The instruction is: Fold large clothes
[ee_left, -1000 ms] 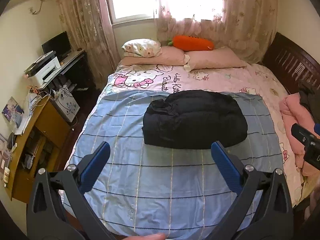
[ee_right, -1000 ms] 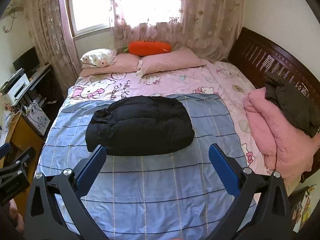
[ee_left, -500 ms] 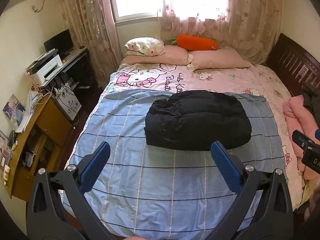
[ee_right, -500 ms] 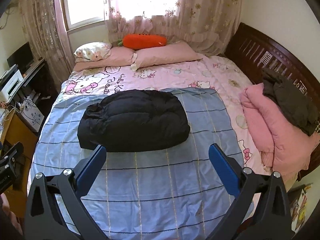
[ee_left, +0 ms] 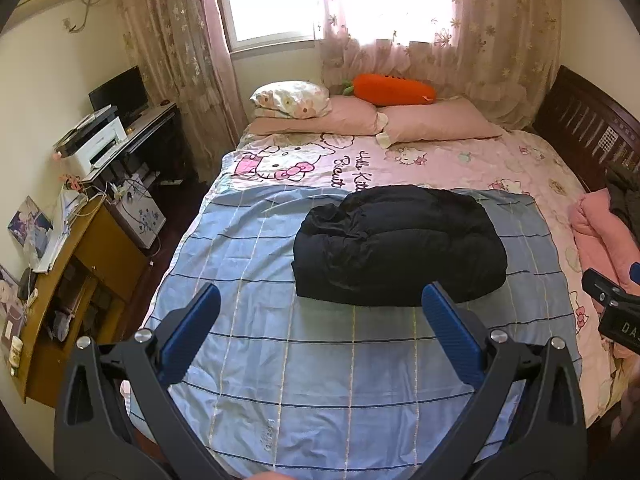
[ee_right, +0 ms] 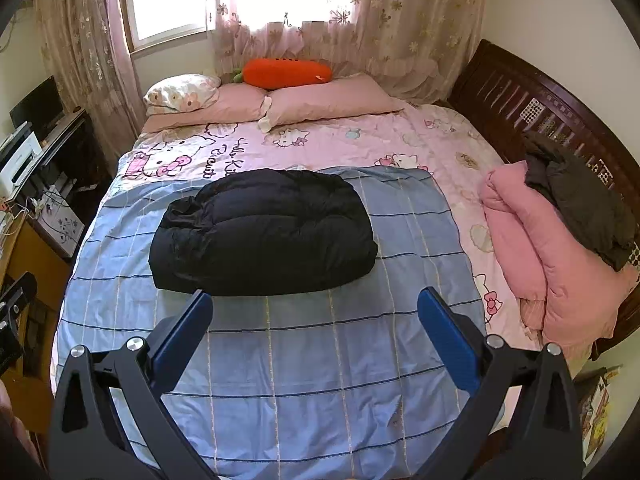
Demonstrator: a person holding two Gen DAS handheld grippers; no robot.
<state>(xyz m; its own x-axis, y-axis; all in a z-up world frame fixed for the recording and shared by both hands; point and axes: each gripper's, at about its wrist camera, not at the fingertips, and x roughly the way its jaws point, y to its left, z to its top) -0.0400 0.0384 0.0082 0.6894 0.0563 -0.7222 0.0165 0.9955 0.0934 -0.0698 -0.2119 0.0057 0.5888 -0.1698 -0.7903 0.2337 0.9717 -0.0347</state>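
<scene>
Left wrist view: left gripper [ee_left: 319,302] spread wide, nothing between the blue fingers [ee_left: 191,334], held above the near part of the blue checked sheet [ee_left: 248,248]. Black puffer jacket [ee_left: 398,246] already in a compact folded bundle on the middle of that sheet, ahead of the gripper and a little toward its right finger, clearly apart, not touched. Part of the right gripper [ee_left: 614,312] visible at the right edge of this view; jaws not readable from here. Pink quilt [ee_left: 600,232] at the far right of the bed, well apart from the jacket.

Right wrist view: right gripper [ee_right: 314,306] also opened wide and empty, over the near sheet. Jacket [ee_right: 264,236] ahead and toward the left finger [ee_right: 182,340], near edge close to that fingertip in the picture but probably farther back and lower. Dark garment [ee_right: 576,204] on top of the pink quilt [ee_right: 532,248] at the right side.

Probably light, soft and springy, with smooth and maybe slippery shell; likely to puff open again if released carelessly. Best hold, as a judgement: a deep pinch through the thick folded edge at both ends of the near side, not only the thin outer fabric.
</scene>
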